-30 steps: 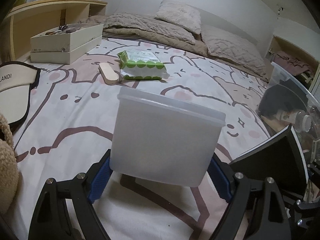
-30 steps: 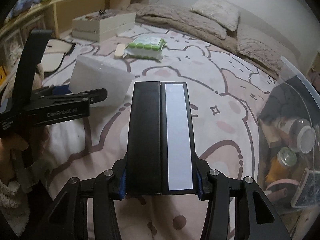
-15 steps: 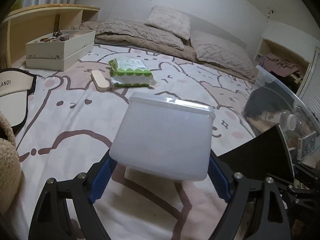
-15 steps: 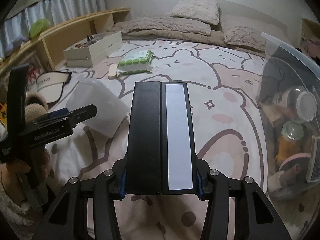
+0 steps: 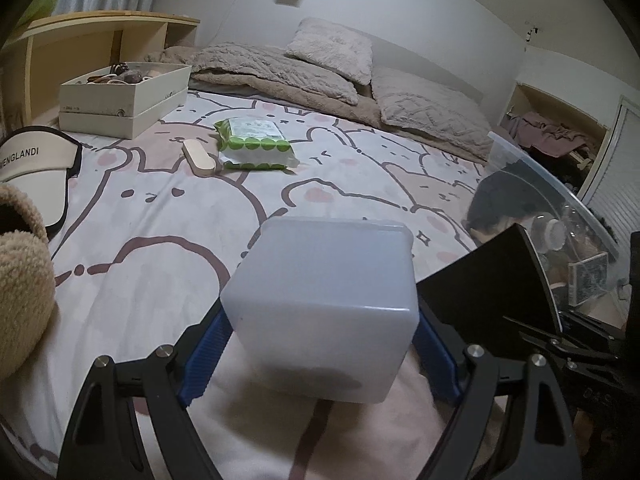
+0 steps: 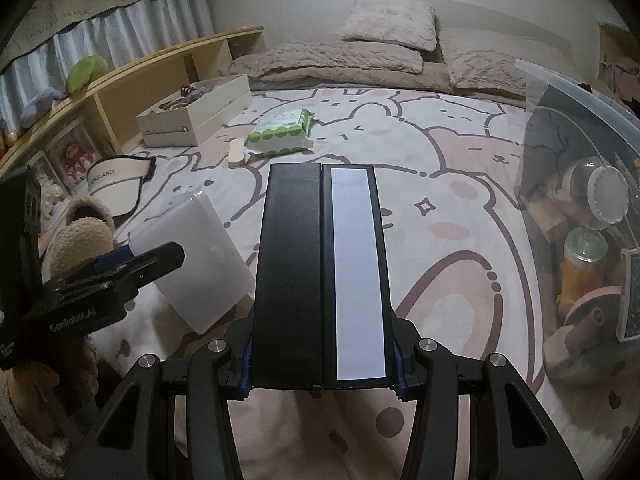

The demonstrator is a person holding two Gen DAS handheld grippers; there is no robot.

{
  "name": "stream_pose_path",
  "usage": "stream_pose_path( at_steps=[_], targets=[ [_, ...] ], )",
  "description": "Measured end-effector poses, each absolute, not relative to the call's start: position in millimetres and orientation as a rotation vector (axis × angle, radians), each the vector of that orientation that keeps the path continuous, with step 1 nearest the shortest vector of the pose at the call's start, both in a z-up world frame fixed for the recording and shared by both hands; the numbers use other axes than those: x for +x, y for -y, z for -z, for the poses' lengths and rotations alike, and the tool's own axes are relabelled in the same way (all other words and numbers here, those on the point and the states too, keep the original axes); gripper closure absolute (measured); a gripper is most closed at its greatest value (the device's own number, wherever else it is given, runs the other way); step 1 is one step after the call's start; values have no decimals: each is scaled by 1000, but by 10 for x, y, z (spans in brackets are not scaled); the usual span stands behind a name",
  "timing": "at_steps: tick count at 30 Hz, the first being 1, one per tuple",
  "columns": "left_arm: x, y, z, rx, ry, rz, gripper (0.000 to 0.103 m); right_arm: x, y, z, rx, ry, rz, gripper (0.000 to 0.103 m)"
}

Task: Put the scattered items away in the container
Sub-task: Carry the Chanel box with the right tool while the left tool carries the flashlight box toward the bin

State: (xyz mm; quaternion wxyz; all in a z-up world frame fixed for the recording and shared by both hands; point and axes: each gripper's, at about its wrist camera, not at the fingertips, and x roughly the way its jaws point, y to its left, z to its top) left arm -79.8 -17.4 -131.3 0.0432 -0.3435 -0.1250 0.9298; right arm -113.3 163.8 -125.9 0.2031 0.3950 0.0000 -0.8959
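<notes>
My left gripper [image 5: 320,356] is shut on a frosted white plastic box [image 5: 324,304] and holds it tilted above the bed; it also shows in the right wrist view [image 6: 196,256]. My right gripper [image 6: 322,372] is shut on a black folder with a white strip [image 6: 320,272], seen in the left wrist view [image 5: 496,288] at the right. The clear plastic container [image 6: 580,208] with jars and other items stands at the right, also in the left wrist view [image 5: 560,216]. A green wipes pack [image 5: 252,144] and a beige flat stick [image 5: 198,158] lie on the bed.
A white shoebox with small items [image 5: 124,92] stands at the far left. A white visor cap [image 5: 36,172] and a fuzzy tan slipper [image 5: 22,280] lie at the left. Pillows [image 5: 332,50] and a folded blanket sit at the headboard. A wooden shelf [image 6: 160,76] runs along the left.
My left gripper has lifted the white box off the bed and tilted it back. My right gripper has risen with the black folder, bringing the clear container more into view.
</notes>
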Motion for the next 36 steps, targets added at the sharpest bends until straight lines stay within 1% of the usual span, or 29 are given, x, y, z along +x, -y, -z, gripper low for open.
stream_pose_path(
  at_steps=[6, 9, 15, 20, 27, 32, 36],
  targets=[
    [-691, 125, 1207, -1034, 393, -2831, 16, -1035, -1681, 1167, 1096, 71, 2455, 53],
    [-662, 105, 1119, -1026, 393, -2828, 16, -987, -1697, 1079, 1078, 65, 2456, 53],
    [-615, 67, 845, -971, 390, -2824, 16, -965, -1877, 858, 1028, 127, 2463, 53],
    [-627, -48, 550, -888, 377, -2823, 16, -954, -2130, 543, 947, 180, 2484, 53],
    [-653, -250, 227, -788, 352, -2799, 17, -996, -2521, 153, 875, 200, 2503, 53],
    [-645, -359, 50, -713, 362, -2801, 17, -1070, -2943, -115, 817, 282, 2524, 53],
    [-691, -418, -17, -698, 366, -2790, 17, -1151, -3269, -411, 775, 245, 2597, 53]
  ],
)
